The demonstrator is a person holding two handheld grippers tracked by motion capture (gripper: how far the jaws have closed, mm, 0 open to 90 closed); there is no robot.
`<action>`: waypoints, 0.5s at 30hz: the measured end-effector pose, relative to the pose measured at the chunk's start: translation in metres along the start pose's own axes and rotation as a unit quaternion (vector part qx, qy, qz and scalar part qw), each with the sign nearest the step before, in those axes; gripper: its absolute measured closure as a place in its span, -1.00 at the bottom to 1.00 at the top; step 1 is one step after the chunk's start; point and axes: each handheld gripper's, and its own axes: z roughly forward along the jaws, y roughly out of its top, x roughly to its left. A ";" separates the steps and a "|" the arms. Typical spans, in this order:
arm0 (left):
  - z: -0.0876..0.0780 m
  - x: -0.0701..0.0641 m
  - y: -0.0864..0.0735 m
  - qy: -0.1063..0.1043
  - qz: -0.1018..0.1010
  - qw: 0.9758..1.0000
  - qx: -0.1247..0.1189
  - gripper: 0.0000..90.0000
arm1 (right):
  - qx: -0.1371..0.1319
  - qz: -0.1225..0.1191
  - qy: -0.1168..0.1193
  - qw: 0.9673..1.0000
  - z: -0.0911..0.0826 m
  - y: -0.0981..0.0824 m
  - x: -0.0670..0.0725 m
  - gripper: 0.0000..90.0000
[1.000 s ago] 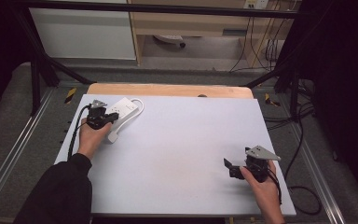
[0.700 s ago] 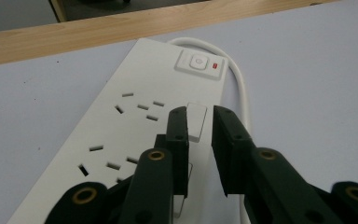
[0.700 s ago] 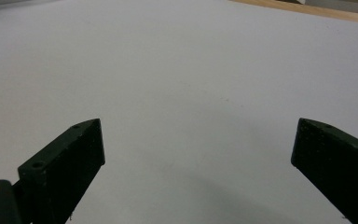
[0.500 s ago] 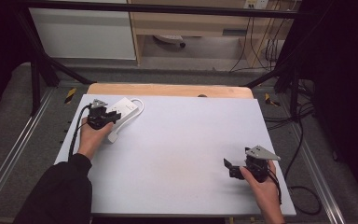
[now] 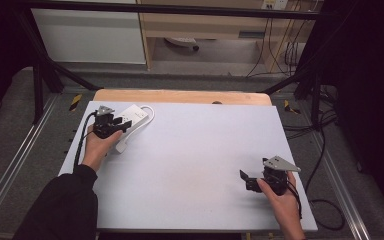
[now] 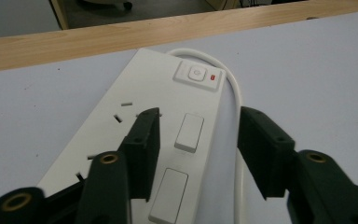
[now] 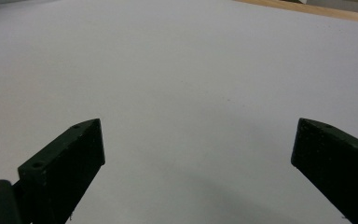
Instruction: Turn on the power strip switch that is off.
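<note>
Two tongs work over a pale bench (image 5: 190, 165) in the high view: left tongs (image 5: 111, 123) sit over a white power strip (image 5: 132, 119) at the far left corner, its white cable (image 5: 149, 111) looping round the far end; right tongs (image 5: 247, 180) rest near the right front, well apart from the strip. Left gripper view: left tongs (image 6: 198, 147) spread open, one jaw above the strip's top face (image 6: 168, 121), the other past its edge over the cable (image 6: 235, 93), so they straddle it partway but nothing is clamped; contact can't be told. Switch with red light (image 6: 199, 75) sits at the strip's far end. Right gripper view: right tongs (image 7: 198, 154) wide open, nothing between, bare bench (image 7: 182, 70) ahead. Judging progress: early, strip not yet grasped, closing and moving it all left to do.
</note>
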 end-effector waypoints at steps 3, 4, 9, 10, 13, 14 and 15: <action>0.000 -0.001 0.001 0.008 -0.005 1.000 -0.003 -0.20 | 0.000 0.000 0.000 1.000 0.000 0.000 0.000 -0.93; 0.000 -0.001 0.001 0.010 -0.009 1.000 -0.004 -0.29 | 0.000 0.000 0.000 1.000 0.000 0.000 0.000 -0.93; 0.000 -0.001 0.002 0.013 -0.013 1.000 -0.005 -0.62 | 0.000 0.000 0.000 1.000 0.000 0.000 0.000 -0.93; 0.000 -0.002 0.002 0.011 -0.014 1.000 -0.007 -0.67 | 0.000 0.000 0.000 1.000 0.000 0.000 0.000 -0.93; -0.003 -0.003 0.004 0.007 -0.011 1.000 -0.014 -0.76 | 0.001 0.000 0.001 1.000 0.000 0.000 0.000 -0.93; -0.004 -0.004 0.004 0.005 -0.012 1.000 -0.019 -0.77 | 0.000 0.000 0.001 1.000 0.000 0.000 0.000 -0.93; -0.004 -0.004 0.005 0.005 -0.012 1.000 -0.021 -0.78 | 0.000 0.000 0.001 1.000 0.000 0.000 0.000 -0.93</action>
